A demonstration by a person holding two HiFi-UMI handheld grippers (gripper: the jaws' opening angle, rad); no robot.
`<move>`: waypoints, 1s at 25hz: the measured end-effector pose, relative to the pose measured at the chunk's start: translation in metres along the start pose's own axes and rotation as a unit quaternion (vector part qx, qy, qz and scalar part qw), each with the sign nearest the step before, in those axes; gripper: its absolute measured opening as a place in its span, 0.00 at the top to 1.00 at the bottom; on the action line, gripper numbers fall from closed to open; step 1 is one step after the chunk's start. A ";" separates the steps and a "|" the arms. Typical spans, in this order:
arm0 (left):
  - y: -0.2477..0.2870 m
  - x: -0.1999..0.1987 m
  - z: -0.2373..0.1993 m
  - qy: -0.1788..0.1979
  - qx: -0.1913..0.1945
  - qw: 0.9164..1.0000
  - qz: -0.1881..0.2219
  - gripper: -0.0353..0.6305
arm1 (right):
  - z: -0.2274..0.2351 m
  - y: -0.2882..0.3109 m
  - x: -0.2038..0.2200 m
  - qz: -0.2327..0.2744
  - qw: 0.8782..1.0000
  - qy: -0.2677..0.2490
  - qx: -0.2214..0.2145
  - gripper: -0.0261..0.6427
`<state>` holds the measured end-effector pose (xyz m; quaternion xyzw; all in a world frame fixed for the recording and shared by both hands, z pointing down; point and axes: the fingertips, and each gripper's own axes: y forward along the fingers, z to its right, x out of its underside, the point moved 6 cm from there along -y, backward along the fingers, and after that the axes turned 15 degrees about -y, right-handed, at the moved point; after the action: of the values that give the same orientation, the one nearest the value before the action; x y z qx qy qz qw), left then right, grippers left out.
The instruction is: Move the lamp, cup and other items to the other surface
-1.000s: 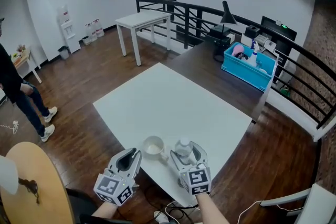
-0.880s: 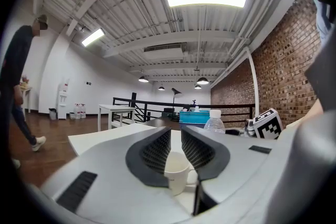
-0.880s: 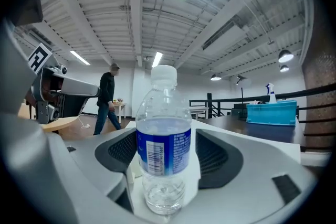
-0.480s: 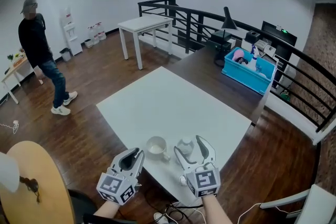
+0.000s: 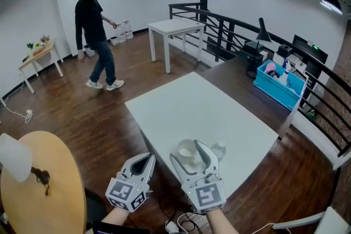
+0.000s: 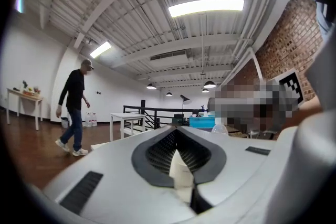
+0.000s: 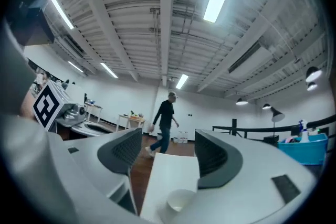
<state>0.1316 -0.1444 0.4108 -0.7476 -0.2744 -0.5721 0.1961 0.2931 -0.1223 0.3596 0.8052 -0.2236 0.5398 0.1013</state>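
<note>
Cup (image 5: 185, 146) is my target. It stands upright, mouth up, near the six o'clock edge of the white table (image 5: 208, 107), dead at twelve o'clock from the right gripper (image 5: 188, 156) and lower than its level jaws. Those jaws stand well apart and have just been closing a little. The cup shows low in the gap with neither pad on it, so nothing is gripped. A clear bottle (image 5: 218, 149) sits just beside the cup at three o'clock. The left gripper (image 5: 145, 163) hangs at the right one's nine o'clock, jaws pressed together, so the right is plainly nearer. I judge that claw must drop around the cup before squeezing. The round wooden table (image 5: 60, 183) lies at eight o'clock.
</note>
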 end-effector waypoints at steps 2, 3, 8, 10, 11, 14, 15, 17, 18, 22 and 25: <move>-0.016 -0.006 -0.016 0.006 -0.025 1.000 0.007 0.93 | -0.029 0.018 0.003 0.008 0.999 0.015 -0.045 0.57; -0.027 -0.009 -0.025 0.008 -0.039 0.999 0.011 0.93 | -0.045 0.027 0.002 0.012 0.997 0.020 -0.067 0.65; -0.117 -0.033 -0.071 0.006 -0.127 0.991 0.037 0.93 | -0.140 0.059 -0.034 0.048 0.982 0.036 -0.177 0.77; -0.150 -0.043 -0.079 0.007 -0.158 0.986 0.048 0.93 | -0.168 0.067 -0.051 0.067 0.973 0.046 -0.215 0.78; -0.164 -0.046 -0.082 0.008 -0.170 0.984 0.055 0.93 | -0.180 0.070 -0.058 0.075 0.968 0.049 -0.232 0.78; -0.198 -0.052 -0.092 0.013 -0.200 0.977 0.072 0.93 | -0.213 0.079 -0.075 0.095 0.955 0.063 -0.274 0.78; -0.206 -0.054 -0.095 0.013 -0.209 0.975 0.074 0.93 | -0.222 0.081 -0.079 0.100 0.951 0.067 -0.284 0.78; -0.219 -0.057 -0.098 0.016 -0.224 0.972 0.075 0.93 | -0.237 0.084 -0.085 0.106 0.945 0.074 -0.301 0.78; -0.224 -0.058 -0.099 0.018 -0.229 0.970 0.075 0.93 | -0.242 0.085 -0.087 0.107 0.942 0.076 -0.308 0.78; -0.238 -0.060 -0.104 0.021 -0.244 0.967 0.076 0.93 | -0.258 0.091 -0.087 0.115 0.937 0.082 -0.320 0.78; -0.244 -0.061 -0.108 0.015 -0.254 0.964 0.076 0.93 | -0.263 0.095 -0.092 0.120 0.932 0.088 -0.329 0.77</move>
<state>-0.1156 -0.0332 0.3764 -0.7827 -0.0591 -0.6178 0.0467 0.0022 -0.0766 0.3728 0.6431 -0.4743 0.5125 0.3144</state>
